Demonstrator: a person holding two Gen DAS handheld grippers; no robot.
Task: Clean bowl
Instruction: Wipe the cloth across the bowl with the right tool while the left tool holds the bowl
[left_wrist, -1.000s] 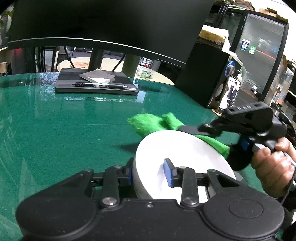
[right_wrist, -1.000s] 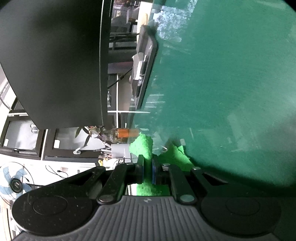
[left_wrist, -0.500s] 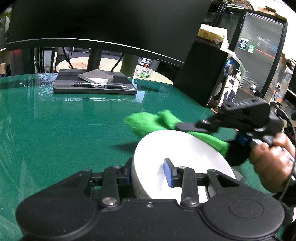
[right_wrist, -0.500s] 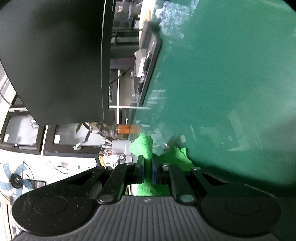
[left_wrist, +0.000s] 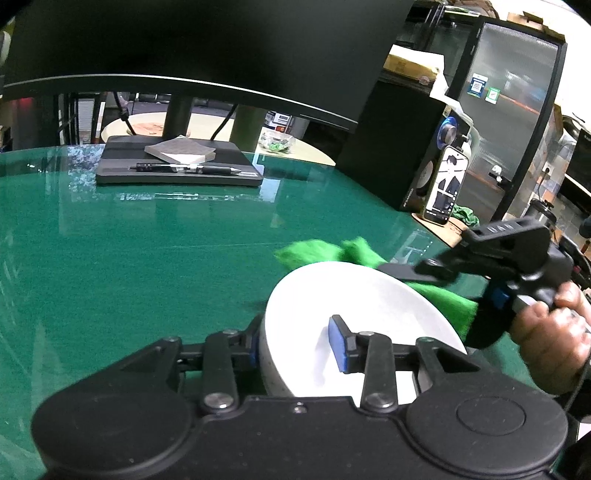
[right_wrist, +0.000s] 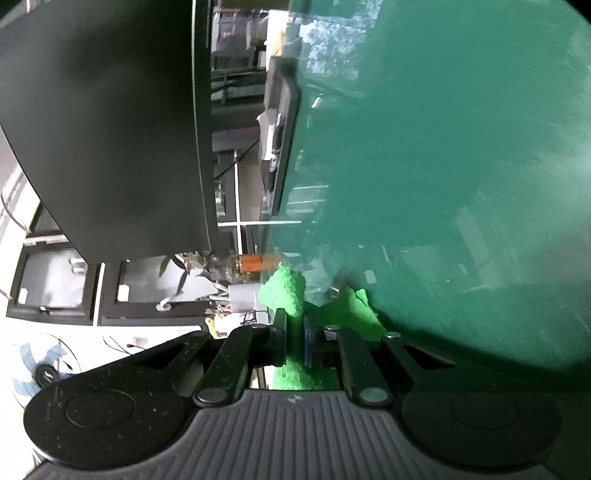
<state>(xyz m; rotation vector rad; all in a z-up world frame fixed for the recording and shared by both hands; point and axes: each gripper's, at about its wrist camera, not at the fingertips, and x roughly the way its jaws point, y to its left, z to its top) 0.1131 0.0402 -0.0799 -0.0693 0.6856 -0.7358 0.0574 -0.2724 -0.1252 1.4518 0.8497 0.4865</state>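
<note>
The white bowl (left_wrist: 354, 295) is held tilted above the green table, its wall between the fingers of my left gripper (left_wrist: 295, 347). One blue pad (left_wrist: 338, 345) sits inside the bowl and the other outside; these jaws are opening slightly, with the rim still between them. My right gripper (left_wrist: 391, 267), held by a hand (left_wrist: 546, 328), reaches in from the right and is shut on a green cloth (left_wrist: 314, 253) at the bowl's far rim. In the right wrist view the cloth (right_wrist: 286, 288) sticks out from between the closed pads of the right gripper (right_wrist: 294, 332).
A large dark monitor (left_wrist: 184, 48) hangs over the far side of the green table (left_wrist: 129, 251). A black notebook (left_wrist: 177, 171) with a pen and a pad lies beneath it. A black speaker (left_wrist: 399, 147) and a phone (left_wrist: 445, 188) stand at the right.
The right gripper and cloth slid a little left along the bowl's far rim, then back to the right. The left gripper and bowl stayed where they were.
</note>
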